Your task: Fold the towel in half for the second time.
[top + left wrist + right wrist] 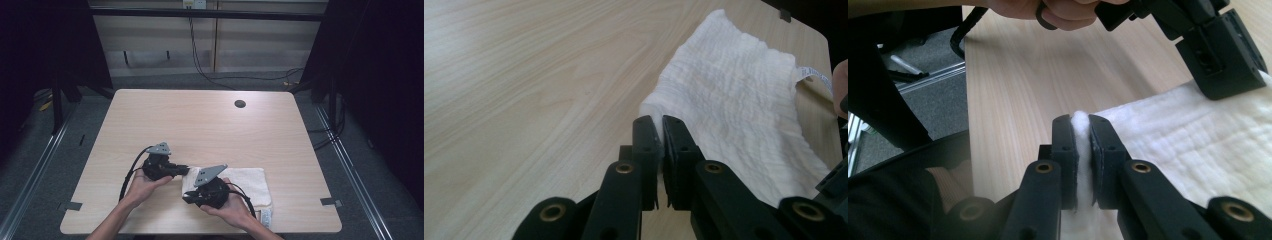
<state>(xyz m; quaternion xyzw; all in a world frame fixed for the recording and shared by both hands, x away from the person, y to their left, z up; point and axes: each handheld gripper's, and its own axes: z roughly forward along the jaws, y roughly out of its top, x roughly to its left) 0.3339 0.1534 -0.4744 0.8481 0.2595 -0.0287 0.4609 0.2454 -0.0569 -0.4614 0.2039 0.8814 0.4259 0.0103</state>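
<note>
A white towel (pixel 247 182) lies folded near the table's front edge, right of the middle. My left gripper (pixel 659 125) is shut on the towel's (pixel 744 105) left far corner, which is pinched between the jaws and lifted a little. My right gripper (pixel 1080 122) is shut on the near left corner of the towel (pixel 1198 145); white cloth shows between its jaws. In the high view the left gripper (pixel 186 170) sits at the towel's left edge and the right gripper (pixel 187 197) just in front of it, each held by a hand.
The light wooden table (pixel 200 120) has a round cable hole (pixel 240 104) at its far right. A small label (pixel 265 216) hangs from the towel's front right corner. Dark floor and metal rails surround the table; cables run behind it.
</note>
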